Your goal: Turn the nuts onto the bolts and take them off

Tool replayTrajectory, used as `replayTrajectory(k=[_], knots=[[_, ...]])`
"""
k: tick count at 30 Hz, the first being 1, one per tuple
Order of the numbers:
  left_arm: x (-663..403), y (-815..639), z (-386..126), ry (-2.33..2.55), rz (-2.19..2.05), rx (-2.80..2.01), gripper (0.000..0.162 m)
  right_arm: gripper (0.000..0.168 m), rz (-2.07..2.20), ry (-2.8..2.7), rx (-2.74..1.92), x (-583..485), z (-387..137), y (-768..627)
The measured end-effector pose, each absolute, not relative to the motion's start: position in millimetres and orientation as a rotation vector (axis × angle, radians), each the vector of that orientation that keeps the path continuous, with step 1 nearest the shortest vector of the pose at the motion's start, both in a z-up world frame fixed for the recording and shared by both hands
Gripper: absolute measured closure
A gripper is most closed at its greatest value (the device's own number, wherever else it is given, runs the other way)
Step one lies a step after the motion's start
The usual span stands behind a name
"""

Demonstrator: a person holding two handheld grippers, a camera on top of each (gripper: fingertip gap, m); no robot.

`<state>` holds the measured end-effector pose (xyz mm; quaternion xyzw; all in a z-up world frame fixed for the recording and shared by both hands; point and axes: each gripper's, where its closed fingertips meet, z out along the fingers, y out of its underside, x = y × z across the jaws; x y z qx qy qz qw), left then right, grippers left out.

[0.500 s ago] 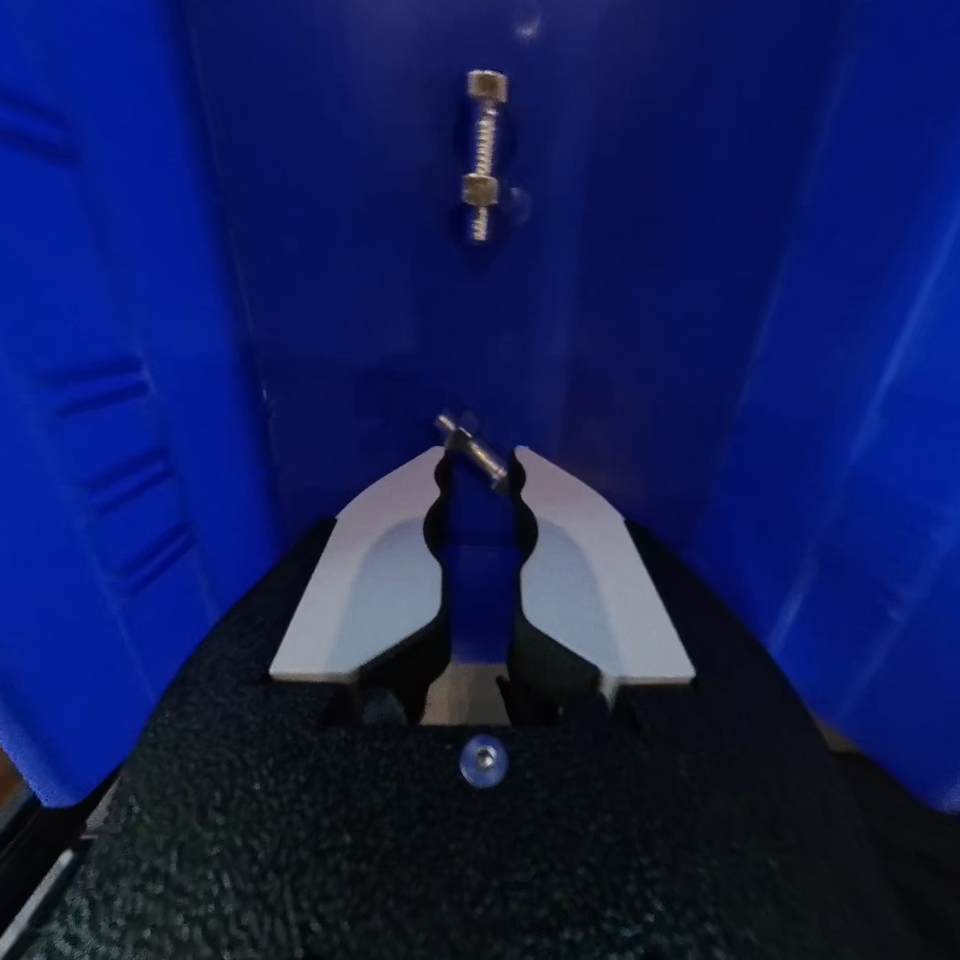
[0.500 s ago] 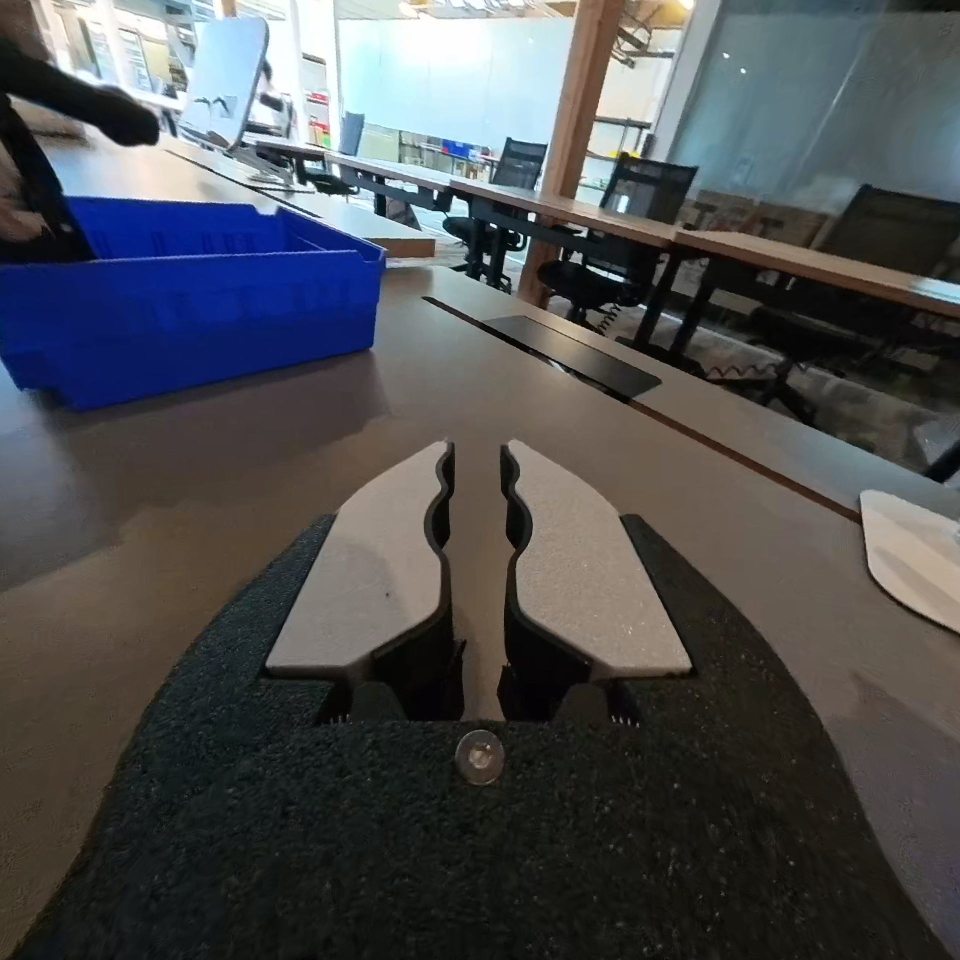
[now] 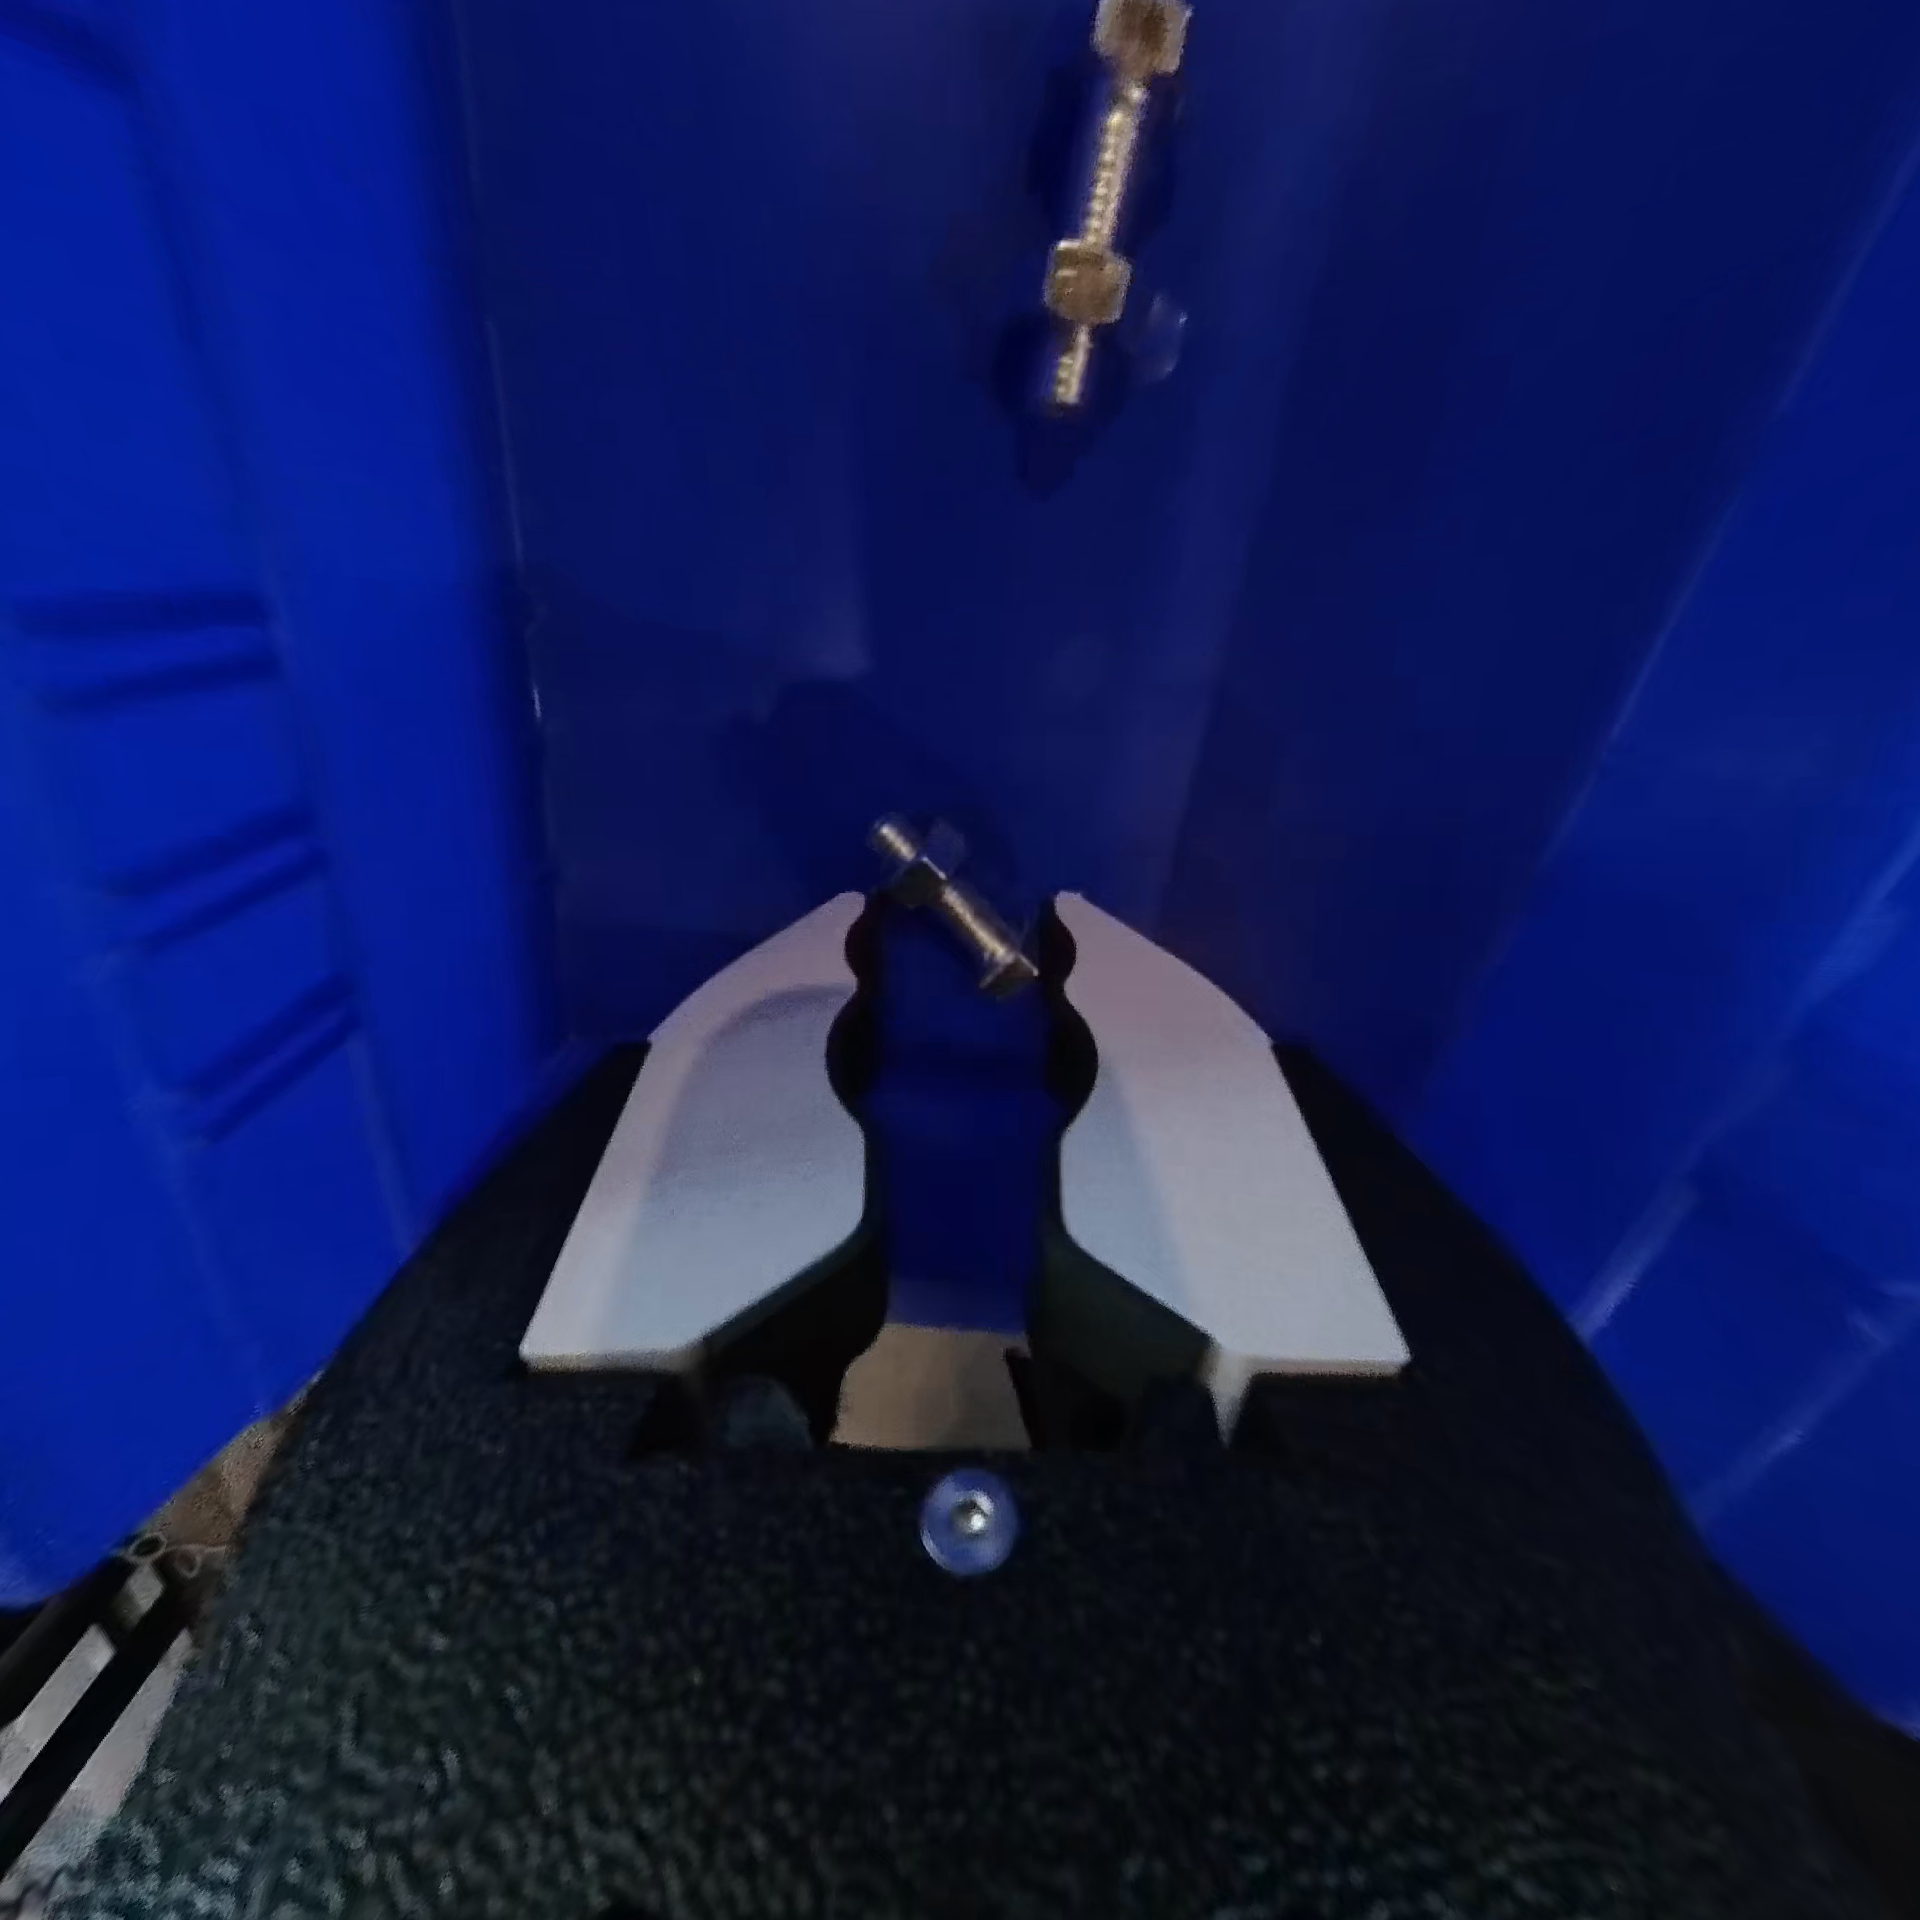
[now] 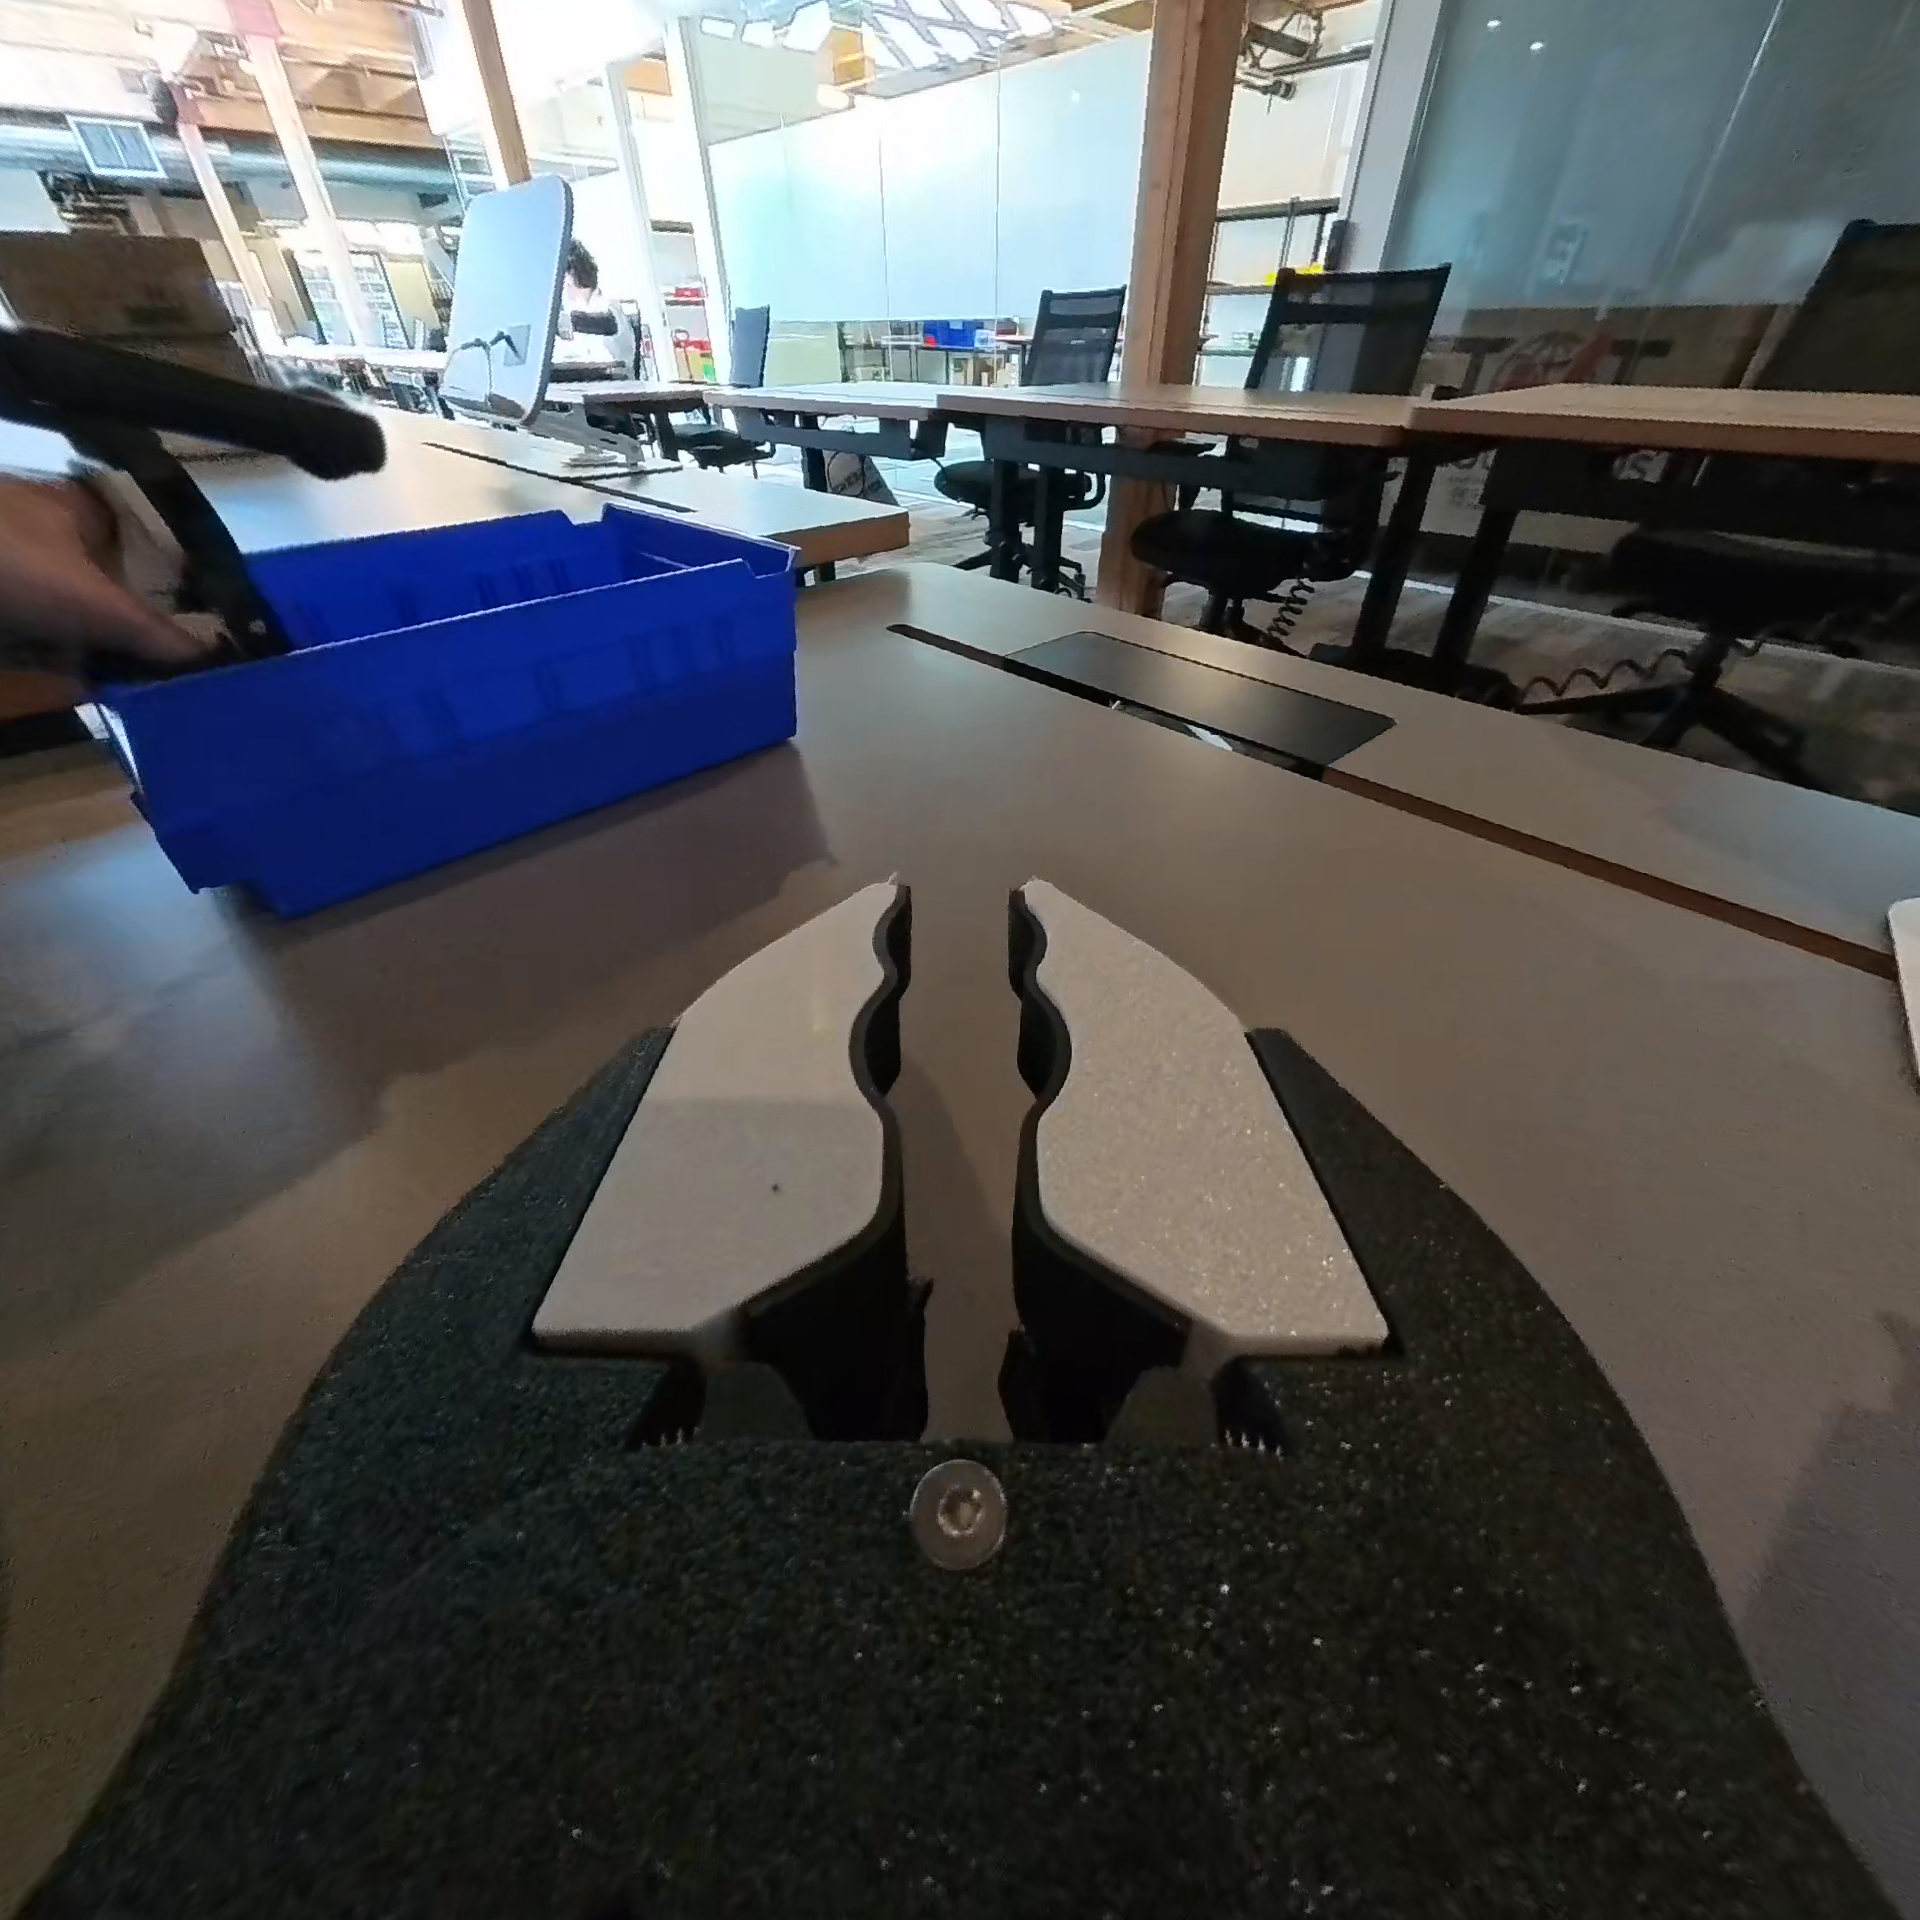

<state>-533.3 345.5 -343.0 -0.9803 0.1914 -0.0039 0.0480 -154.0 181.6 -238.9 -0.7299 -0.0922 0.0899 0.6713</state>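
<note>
My left gripper (image 3: 961,920) is inside a blue bin (image 3: 312,727), low over its floor. Its white fingers (image 3: 727,1143) stand open. A small silver bolt with a nut on it (image 3: 951,914) lies slantwise between the fingertips, its head close to the right tip. A second, longer bolt with a nut (image 3: 1107,208) lies farther along the floor. My right gripper (image 4: 958,899) hovers over the grey table (image 4: 1351,1039), empty, jaws a narrow gap apart. In the right wrist view the bin (image 4: 468,707) stands at the left, with a hand and the left gripper's black body (image 4: 187,416) reaching into it.
The bin's walls (image 3: 1662,727) close in on both sides of the left gripper. On the table are a black inset panel (image 4: 1195,696) and a white flat object (image 4: 1903,997) at the right edge. Desks and office chairs (image 4: 1299,468) stand behind. There is about 45 cm between the tips of the two grippers.
My left gripper's fingers have opened slightly and it has shifted, so the far bolt sits higher and more to the right. The right gripper's view has drawn back from the bin.
</note>
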Motion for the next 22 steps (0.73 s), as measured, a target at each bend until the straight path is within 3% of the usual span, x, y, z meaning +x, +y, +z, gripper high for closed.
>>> replayTrajectory(k=[1,5,7,15,18,22], knots=[[-535,347,-344,0.593,0.003,-2.986,0.136,0.151,0.203,-0.210,-1.646,-154,-239,182],[-534,345,-342,0.758,0.024,-2.946,0.152,0.151,0.207,-0.219,-1.647,-156,-240,182],[-525,350,-331,0.837,0.030,-2.826,0.153,0.151,0.216,-0.230,-1.641,-158,-239,182],[-406,316,-224,1.346,-0.073,-1.945,0.153,0.150,0.216,-0.326,-1.624,-172,-239,180],[-344,257,-232,1.724,-0.209,-1.736,0.154,0.150,0.165,-0.346,-1.638,-171,-241,181],[-297,204,-286,2.196,-0.217,-1.606,0.154,0.150,0.135,-0.358,-1.659,-170,-244,182]])
